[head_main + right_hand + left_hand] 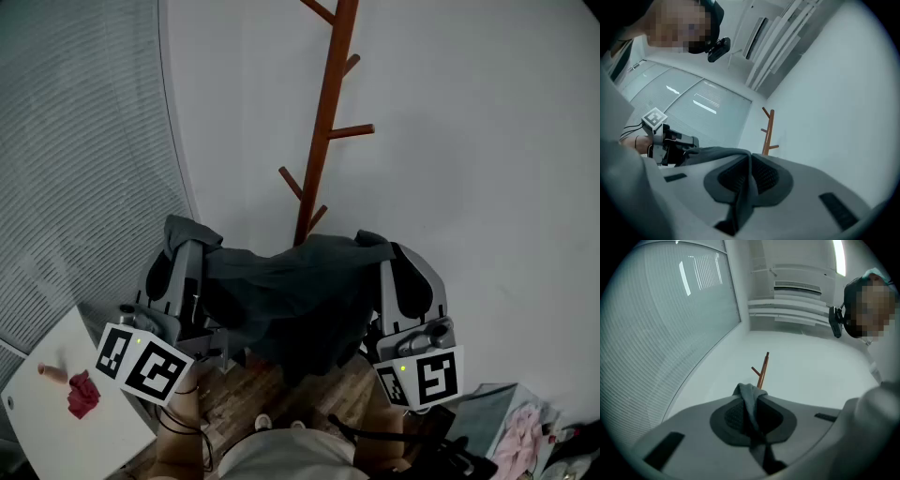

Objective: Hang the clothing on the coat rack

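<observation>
1. The left gripper (185,242) has its jaws pressed together on one end of a dark grey garment (291,305). In the left gripper view a bunched fold of the cloth runs up between the two pads and pokes out past the tips.
2. The right gripper (388,251) pinches the other end of the garment. In the right gripper view its jaws are closed on a fold that hangs down through the gap.
3. The garment hangs between the two grippers, raised off the floor. It sags in the middle and drapes down in front of the person.
4. The coat rack (330,122) is a reddish-brown wooden pole with short pegs angled upward on both sides. It stands against a white wall (487,169), just beyond the garment. In the head view the top edge of the garment overlaps the lower part of the pole, but no part of it is on a peg.
5. Each gripper carries a cube with black-and-white square markers. The left cube (141,361) and the right cube (424,375) both sit close to the person.
6. A ribbed grey blind (75,159) covers the surface left of the wall.
7. At lower left is a white tabletop (42,422) with a crumpled red cloth (82,395) and a small pinkish stick (52,372) beside it.
8. A wooden floor (234,398) shows below the garment.
</observation>
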